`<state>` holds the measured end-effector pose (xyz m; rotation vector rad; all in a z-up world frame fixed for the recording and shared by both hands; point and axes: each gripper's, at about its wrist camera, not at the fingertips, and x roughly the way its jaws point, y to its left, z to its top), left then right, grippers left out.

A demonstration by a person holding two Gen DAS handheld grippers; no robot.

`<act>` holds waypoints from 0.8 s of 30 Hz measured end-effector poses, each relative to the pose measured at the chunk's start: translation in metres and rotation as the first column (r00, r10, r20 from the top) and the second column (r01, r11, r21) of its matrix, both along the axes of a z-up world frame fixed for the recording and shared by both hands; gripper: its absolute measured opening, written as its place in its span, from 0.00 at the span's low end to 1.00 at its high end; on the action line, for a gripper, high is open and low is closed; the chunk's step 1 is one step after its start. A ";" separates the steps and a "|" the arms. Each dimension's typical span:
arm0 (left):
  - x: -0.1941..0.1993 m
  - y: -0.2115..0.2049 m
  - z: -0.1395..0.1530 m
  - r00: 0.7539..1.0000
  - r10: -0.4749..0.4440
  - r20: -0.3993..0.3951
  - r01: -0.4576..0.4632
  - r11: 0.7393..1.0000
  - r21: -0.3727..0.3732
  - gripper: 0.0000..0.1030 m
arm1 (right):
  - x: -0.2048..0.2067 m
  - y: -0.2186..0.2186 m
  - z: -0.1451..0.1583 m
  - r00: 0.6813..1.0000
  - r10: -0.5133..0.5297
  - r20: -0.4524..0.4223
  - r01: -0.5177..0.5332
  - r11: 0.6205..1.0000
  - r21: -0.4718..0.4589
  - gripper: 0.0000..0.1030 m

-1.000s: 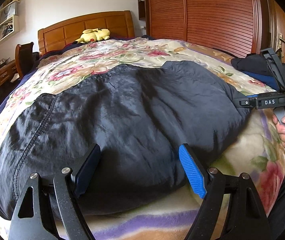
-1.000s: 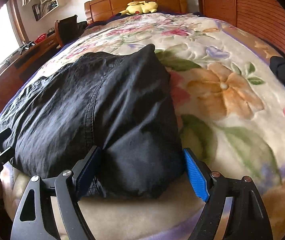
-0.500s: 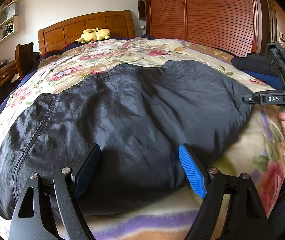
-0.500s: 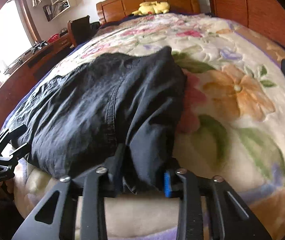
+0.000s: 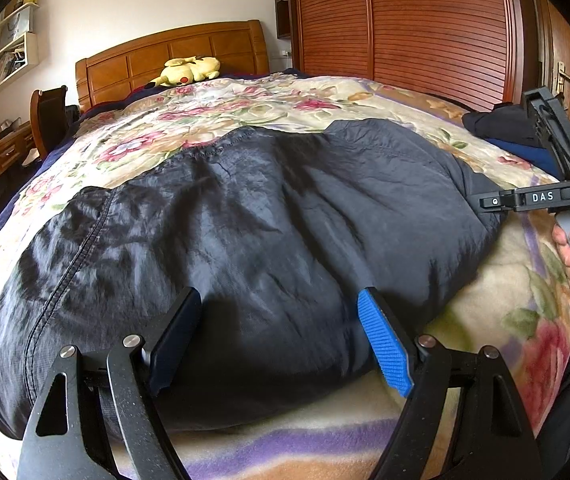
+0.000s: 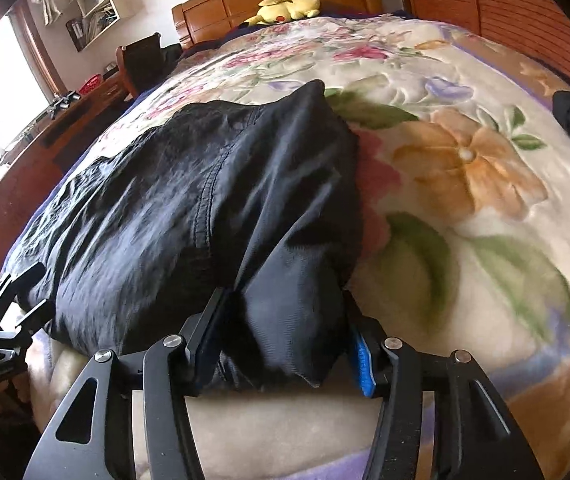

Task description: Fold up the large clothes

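We are folding a dark jacket (image 5: 245, 240) that is lying on the flowered blanket (image 6: 465, 184) of the bed. Our left hand-held gripper (image 5: 281, 340) is spread wide over its near edge. Our right hand-held gripper (image 6: 285, 344) is pinching its near corner.

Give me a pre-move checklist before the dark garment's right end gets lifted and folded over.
1. Right gripper closed on the near right corner of the dark navy nylon garment: ok, fabric bunched between its fingers.
2. Left gripper gripping: not ok, fingers wide apart over the near edge.
3. Whether the right grip holds every layer: cannot tell.
4. Garment lying spread on the floral blanket: ok.
5. Fold path: ok, the yellow plush toy and the dark clothes pile lie apart from the garment.
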<state>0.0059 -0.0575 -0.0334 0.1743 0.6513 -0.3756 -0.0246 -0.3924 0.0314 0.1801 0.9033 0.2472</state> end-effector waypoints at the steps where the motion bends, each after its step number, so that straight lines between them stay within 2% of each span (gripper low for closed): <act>1: 0.000 0.000 0.000 1.000 0.000 0.000 0.000 1.000 0.000 0.79 | 0.001 0.000 0.000 1.000 0.015 0.003 -0.015 1.000 0.018 0.39; 4: 0.000 0.000 0.000 1.000 0.000 0.000 0.000 1.000 0.001 0.79 | -0.003 -0.003 0.010 0.998 0.027 0.056 -0.029 0.999 0.034 0.24; 8: 0.000 0.000 -0.002 1.000 0.004 -0.008 -0.004 1.000 0.016 0.79 | -0.015 -0.012 0.033 0.987 0.022 0.161 -0.042 0.992 0.121 0.20; 10: 0.000 0.001 -0.002 1.000 0.006 -0.009 -0.006 1.000 0.021 0.79 | -0.021 -0.008 0.047 0.974 0.033 0.222 -0.064 0.989 0.134 0.20; 15: -0.002 0.009 0.005 1.000 0.008 -0.005 -0.008 1.000 -0.012 0.79 | -0.028 0.020 0.067 0.946 0.076 0.315 -0.097 0.994 0.051 0.19; 18: -0.004 0.022 0.017 1.000 0.008 0.012 -0.007 0.998 -0.070 0.79 | -0.032 0.036 0.074 0.940 0.113 0.322 -0.120 0.993 -0.001 0.19; 24: -0.012 0.068 0.044 0.996 0.052 0.065 -0.044 0.991 -0.129 0.79 | -0.025 0.083 0.104 0.919 0.214 0.333 -0.188 0.976 -0.108 0.19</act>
